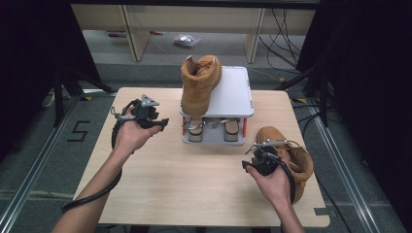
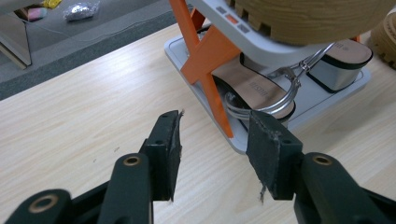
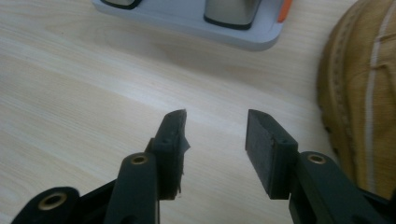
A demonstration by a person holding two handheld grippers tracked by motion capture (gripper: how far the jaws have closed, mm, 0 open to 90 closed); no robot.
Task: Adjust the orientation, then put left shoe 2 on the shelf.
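A grey two-shelf shoe rack (image 1: 234, 92) stands at the back middle of the wooden table (image 1: 184, 184). One tan boot (image 1: 199, 82) sits upright on the left of its top shelf, and two sandals (image 1: 194, 130) lie on the lower shelf. A second tan boot (image 1: 294, 162) rests on the table at the right. My left gripper (image 1: 163, 124) hovers left of the rack, jaws open and empty; in its own view the left gripper (image 2: 215, 135) points at a sandal (image 2: 254, 86). My right gripper (image 1: 248, 158) is open beside the second boot (image 3: 359, 93), nothing between its jaws (image 3: 215, 133).
The rack's orange brace (image 2: 205, 51) and grey base (image 3: 196, 23) stand close ahead of the jaws. Bare tabletop spreads in front of the rack. Beyond the table are wooden furniture legs, a plastic bag (image 1: 186, 40) on the floor and cables at the right.
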